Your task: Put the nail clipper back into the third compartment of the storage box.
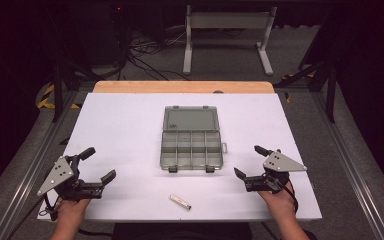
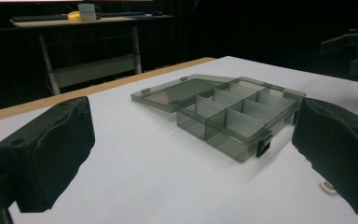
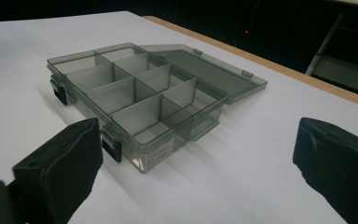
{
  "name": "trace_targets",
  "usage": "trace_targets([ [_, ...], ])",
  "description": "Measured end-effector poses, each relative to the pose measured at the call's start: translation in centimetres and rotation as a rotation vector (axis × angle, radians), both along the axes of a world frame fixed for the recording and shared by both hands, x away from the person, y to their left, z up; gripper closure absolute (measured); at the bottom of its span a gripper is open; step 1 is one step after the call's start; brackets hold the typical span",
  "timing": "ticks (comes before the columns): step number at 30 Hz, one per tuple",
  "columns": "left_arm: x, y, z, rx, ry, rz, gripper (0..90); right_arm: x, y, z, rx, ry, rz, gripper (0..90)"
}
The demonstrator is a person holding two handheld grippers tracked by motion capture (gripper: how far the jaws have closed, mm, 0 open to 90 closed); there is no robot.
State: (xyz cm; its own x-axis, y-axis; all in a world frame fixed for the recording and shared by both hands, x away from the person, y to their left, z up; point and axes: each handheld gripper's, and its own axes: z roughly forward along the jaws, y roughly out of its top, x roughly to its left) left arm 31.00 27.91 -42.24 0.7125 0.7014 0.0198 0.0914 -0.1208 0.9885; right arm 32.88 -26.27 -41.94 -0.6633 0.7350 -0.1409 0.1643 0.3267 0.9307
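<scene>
So the smoky grey see-through plastic organiser box [image 1: 191,148] is sitting around the middle of the white table [image 1: 125,130], with its lid [image 1: 190,120] lying flat open toward the far edge. The tray part is split into eight little compartments in two rows, and as far as I can see every one of them is sitting empty. Two black latches are hanging off the box's near side.

A small white cylinder-shaped stick [image 1: 180,202] is lying by the table's near edge, well apart from the box.

The left tongs [image 1: 96,164] are hovering near the near-left corner, spread wide, nothing between them. The right tongs [image 1: 247,161] are hanging out near the near-right corner, also spread wide and gripping nothing. Both are pointing in toward the box.
</scene>
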Motion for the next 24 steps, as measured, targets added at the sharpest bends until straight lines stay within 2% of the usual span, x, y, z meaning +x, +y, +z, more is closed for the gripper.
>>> trace_targets([
  [2, 0.00, -0.12, 0.04, -0.004, 0.025, -0.029, 0.1, -0.15, 0.06, 0.11, 0.006, -0.019, -0.014, 0.5],
  [5, -0.13, -0.33, 0.08, 0.001, 0.012, -0.046, 0.0, -0.23, 0.07, 0.27, 0.022, -0.032, -0.011, 0.5],
  [9, -0.25, -0.44, 0.08, 0.011, -0.002, -0.033, 0.0, -0.19, 0.05, 0.29, 0.032, -0.026, -0.005, 0.5],
  [13, -0.22, -0.33, 0.04, 0.018, 0.012, -0.016, 0.0, -0.11, 0.08, 0.28, 0.033, -0.028, 0.002, 0.5],
  [16, -0.24, -0.42, 0.08, 0.041, 0.023, 0.003, 0.1, -0.15, 0.30, 0.31, 0.046, -0.024, 0.024, 0.0],
  [19, -0.29, -0.56, 0.07, 0.061, 0.025, 0.000, 0.1, -0.26, 0.52, 0.42, 0.048, -0.016, 0.030, 0.0],
  [24, -0.19, -0.41, 0.02, 0.053, 0.028, 0.003, 0.1, -0.22, 0.97, 0.62, 0.048, -0.012, 0.042, 0.1],
])
